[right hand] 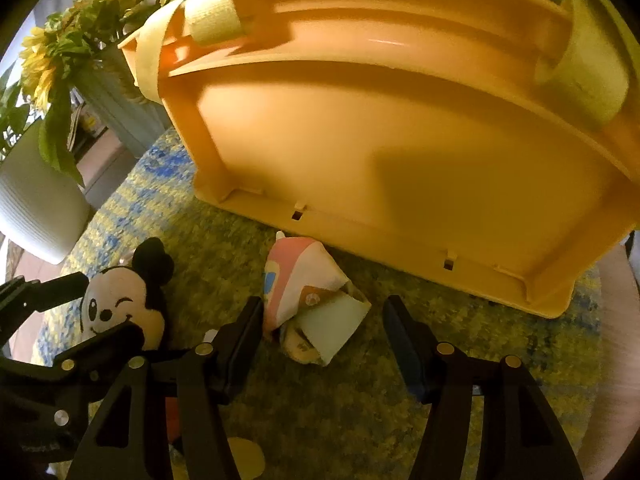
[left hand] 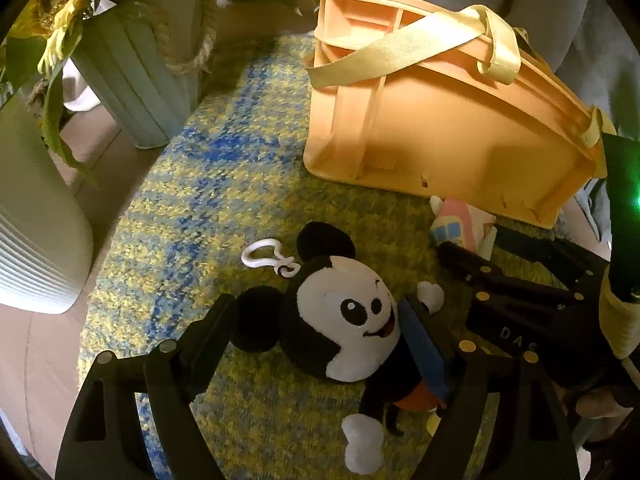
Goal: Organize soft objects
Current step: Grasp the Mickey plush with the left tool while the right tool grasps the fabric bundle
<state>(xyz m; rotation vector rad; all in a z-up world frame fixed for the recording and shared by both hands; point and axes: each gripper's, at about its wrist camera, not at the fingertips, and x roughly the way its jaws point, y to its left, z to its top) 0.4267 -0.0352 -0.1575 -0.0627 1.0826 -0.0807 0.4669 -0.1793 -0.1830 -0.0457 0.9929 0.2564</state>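
Observation:
A black and white mouse plush with a white clip lies on the yellow-blue rug. My left gripper is open, its fingers either side of the plush's head, not closed on it. The plush also shows in the right wrist view. A pink and white soft toy lies on the rug by the foot of the orange basket. My right gripper is open with its fingers either side of that toy. The toy also shows in the left wrist view, behind the right gripper.
The orange basket has pale yellow straps and stands at the rug's far side. A grey-green ribbed planter with sunflowers and a white ribbed pot stand to the left on the floor. The rug lies under everything.

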